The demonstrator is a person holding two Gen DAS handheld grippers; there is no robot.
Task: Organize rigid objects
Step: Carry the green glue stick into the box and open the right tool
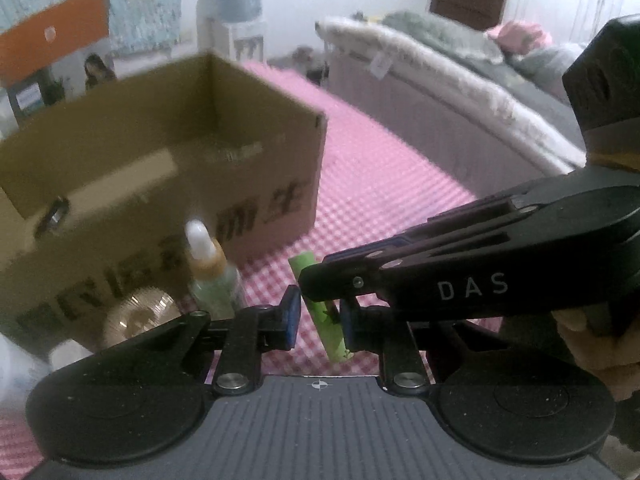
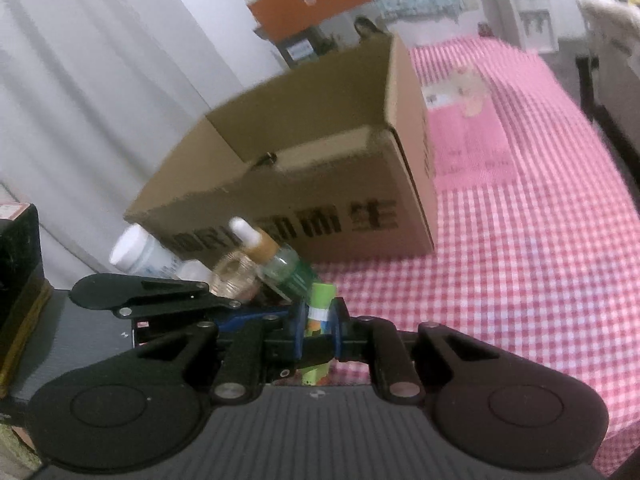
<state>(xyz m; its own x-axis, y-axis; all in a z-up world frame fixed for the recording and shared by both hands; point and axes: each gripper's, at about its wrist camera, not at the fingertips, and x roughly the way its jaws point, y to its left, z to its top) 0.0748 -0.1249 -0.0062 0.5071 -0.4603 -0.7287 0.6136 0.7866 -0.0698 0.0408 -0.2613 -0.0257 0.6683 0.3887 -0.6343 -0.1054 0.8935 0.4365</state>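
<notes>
Both claws are clamped on one green tube point(image 2: 318, 312): the right claw point(image 2: 318, 326) pinches its middle, while the left claw point(image 1: 318, 314) grips it lower in its own view. The tube hangs above the pink checked cloth point(image 2: 500, 280), before the open box point(image 2: 320, 184). Only the right view shows the white jar point(image 2: 134, 250); only the left shows the bed point(image 1: 440, 80).
</notes>
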